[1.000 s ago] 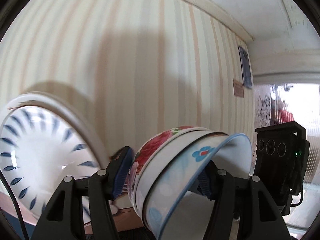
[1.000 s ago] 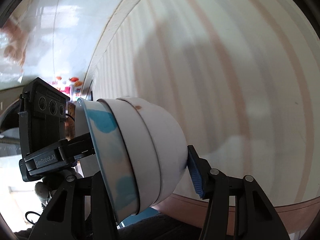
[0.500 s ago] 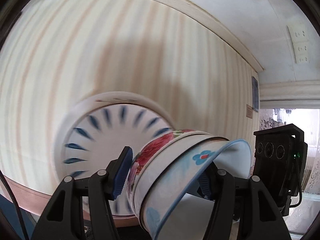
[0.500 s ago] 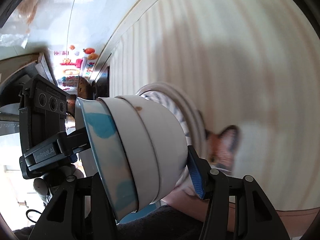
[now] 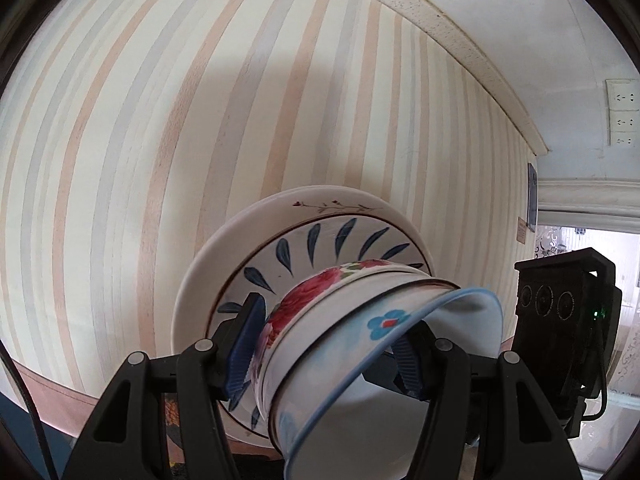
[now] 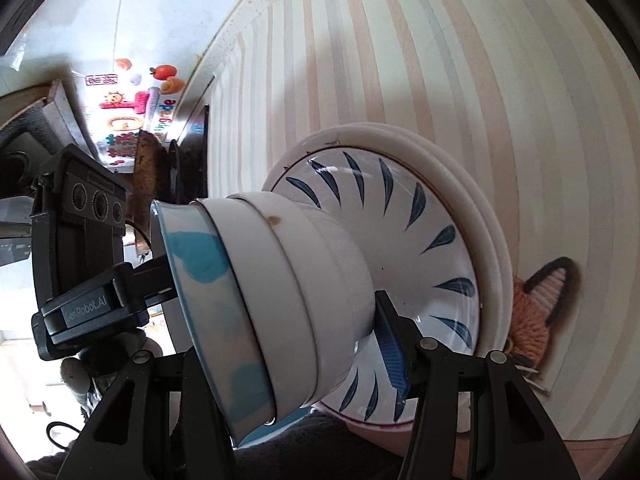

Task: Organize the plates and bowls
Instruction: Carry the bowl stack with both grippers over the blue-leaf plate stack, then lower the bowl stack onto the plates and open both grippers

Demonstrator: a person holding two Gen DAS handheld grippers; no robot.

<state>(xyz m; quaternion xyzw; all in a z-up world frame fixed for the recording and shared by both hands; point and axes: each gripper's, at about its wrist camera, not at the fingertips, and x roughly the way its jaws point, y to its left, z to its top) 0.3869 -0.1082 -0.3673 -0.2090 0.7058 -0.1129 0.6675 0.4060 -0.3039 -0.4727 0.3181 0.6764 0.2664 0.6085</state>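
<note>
You have a nested stack of three bowls (image 5: 360, 344) clamped between both tools at once: your left gripper (image 5: 326, 344) has its blue ribbed pads pressed on either side of the stack, one against the rose-patterned outermost bowl and one on the inner side of the blue-rimmed innermost bowl, and your right gripper (image 6: 280, 336) holds the same three bowls (image 6: 288, 304) from the other side, with one pad (image 6: 390, 350) against the base of the plain white bowl. Count them from the right wrist view: the blue-splashed one nearest the left gripper, then two white ones behind it. The stack is tipped on its side, and its base meets the face of the plates. Behind it you can count three plate rims: a leaf-patterned plate (image 6: 432, 248) in front and two white plates (image 6: 490, 240) at its back. In the left wrist view the leaf-patterned plate (image 5: 320, 248) sits inside a wider white one. A knitted fox face (image 6: 536, 308) shows past the plate edge, against the striped surface (image 5: 160, 140).
</note>
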